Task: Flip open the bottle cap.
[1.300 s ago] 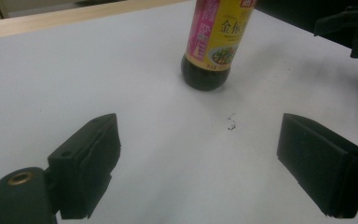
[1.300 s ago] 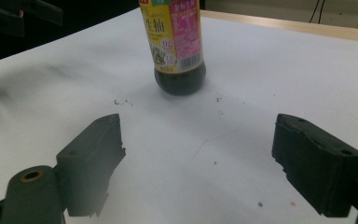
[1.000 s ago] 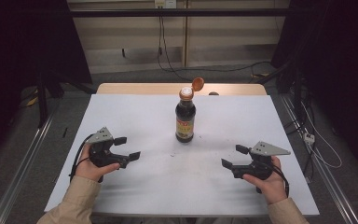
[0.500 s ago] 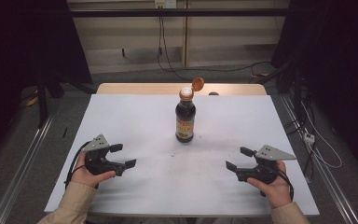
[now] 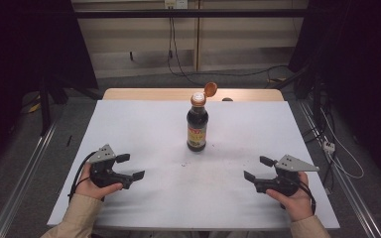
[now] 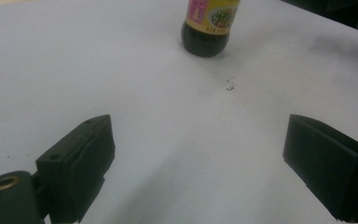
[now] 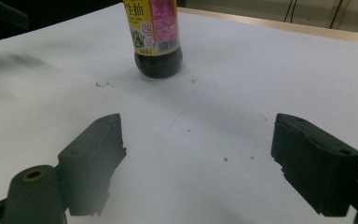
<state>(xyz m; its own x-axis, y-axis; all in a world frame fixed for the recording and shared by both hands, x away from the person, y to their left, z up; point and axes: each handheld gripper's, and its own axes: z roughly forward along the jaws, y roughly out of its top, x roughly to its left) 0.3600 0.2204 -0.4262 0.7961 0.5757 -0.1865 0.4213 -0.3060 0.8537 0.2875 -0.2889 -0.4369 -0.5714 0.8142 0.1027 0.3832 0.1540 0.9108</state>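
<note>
A dark sauce bottle stands upright on the white table, its orange flip cap hinged open and tipped back off the neck. It sits ahead of both tongs and between them, well apart from each, a little nearer the far edge than the near one.

The left gripper rests low over the table in the person's left hand, jaws pointing toward the middle of the table. Its jaws are spread wide with nothing between them; in the left gripper view the bottle's base shows far ahead, slightly right of the gap's middle, above a small dark speck on the sheet.

The right gripper lies in the right hand, a grey three-cornered plate on top, jaws pointing inward toward the left gripper. Its jaws are spread too and hold nothing; in the right gripper view the bottle stands ahead, toward the left jaw's side, with bare table inside the gap
</note>
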